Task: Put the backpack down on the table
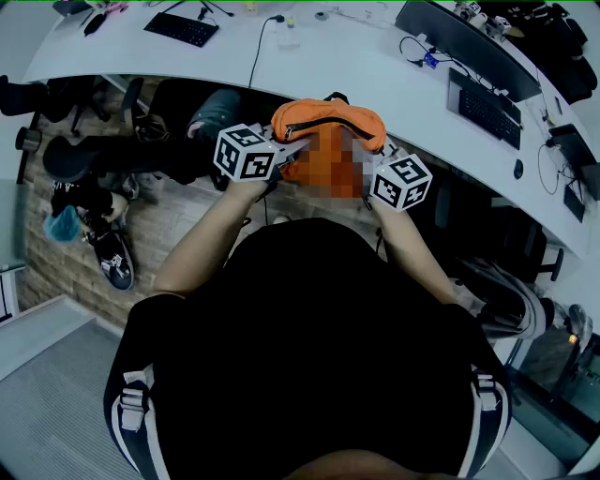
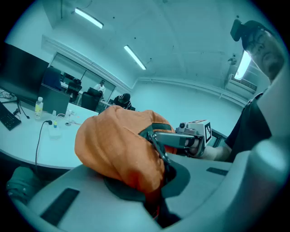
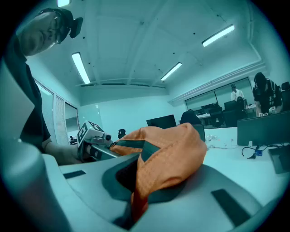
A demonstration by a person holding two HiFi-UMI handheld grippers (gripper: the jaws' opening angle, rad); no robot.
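Observation:
An orange backpack [image 1: 328, 120] hangs in the air between my two grippers, in front of the near edge of the curved white table [image 1: 319, 66]; a mosaic patch hides its lower part. My left gripper [image 1: 279, 153] is shut on the fabric at its left side, and my right gripper [image 1: 377, 161] is shut on the right side. In the left gripper view the orange cloth [image 2: 115, 145] bulges out of the shut jaws, with the right gripper [image 2: 156, 134] beyond it. The right gripper view shows the bag [image 3: 170, 152] pinched the same way.
A black keyboard [image 1: 183, 28], a cable [image 1: 261, 47], a second keyboard [image 1: 483, 108] and a monitor [image 1: 464, 42] lie on the table. Dark office chairs [image 1: 178, 112] stand under its edge. People stand far off [image 3: 263, 93].

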